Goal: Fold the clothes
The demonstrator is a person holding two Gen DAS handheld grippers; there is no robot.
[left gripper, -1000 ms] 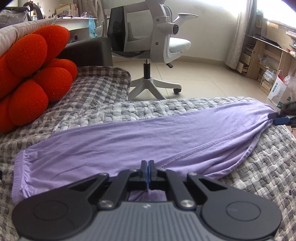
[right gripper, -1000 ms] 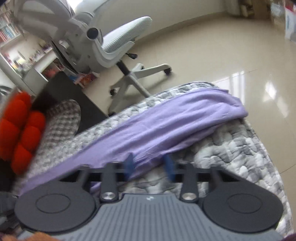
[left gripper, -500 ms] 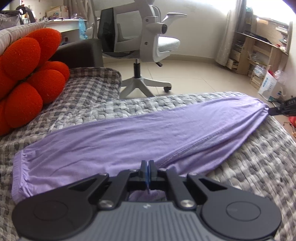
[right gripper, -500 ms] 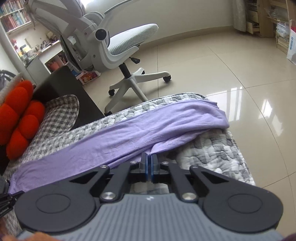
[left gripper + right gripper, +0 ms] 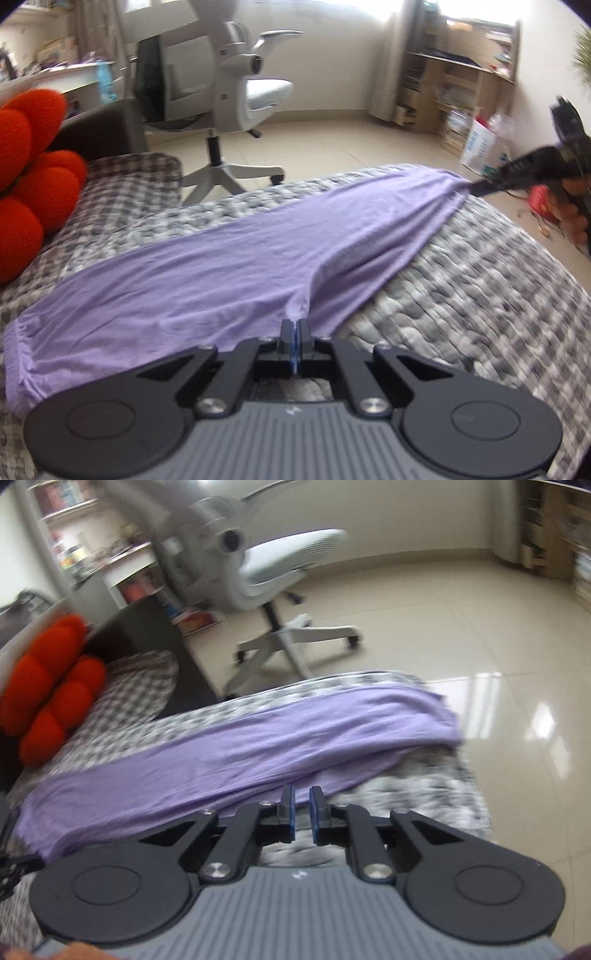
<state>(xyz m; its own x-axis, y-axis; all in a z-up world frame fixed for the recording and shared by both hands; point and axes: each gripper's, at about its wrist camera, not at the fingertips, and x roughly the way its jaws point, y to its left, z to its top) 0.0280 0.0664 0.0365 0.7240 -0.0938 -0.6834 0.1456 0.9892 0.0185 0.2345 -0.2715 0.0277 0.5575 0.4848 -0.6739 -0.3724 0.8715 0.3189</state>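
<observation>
A long purple garment (image 5: 258, 258) lies stretched across a grey checked quilted cover (image 5: 480, 295). My left gripper (image 5: 295, 328) is shut on the garment's near edge, and the cloth rises in a small peak into the fingers. In the left wrist view my right gripper (image 5: 480, 189) sits at the garment's far right end, held by a hand (image 5: 572, 221). In the right wrist view the right gripper (image 5: 301, 801) stands open by a narrow gap, right at the edge of the garment (image 5: 258, 749). Motion blur hides whether cloth is between its fingers.
A red-orange bobbled cushion (image 5: 33, 177) rests at the left end of the cover. A white office chair (image 5: 236, 103) stands on the tiled floor beyond. Wooden shelves (image 5: 461, 96) and a white box (image 5: 480, 147) stand at the right wall. The cover's edge drops to the floor (image 5: 517, 664).
The right gripper, open one second ago and shut half a second ago, now shows a small gap. The left gripper stays shut and has raised the near edge.
</observation>
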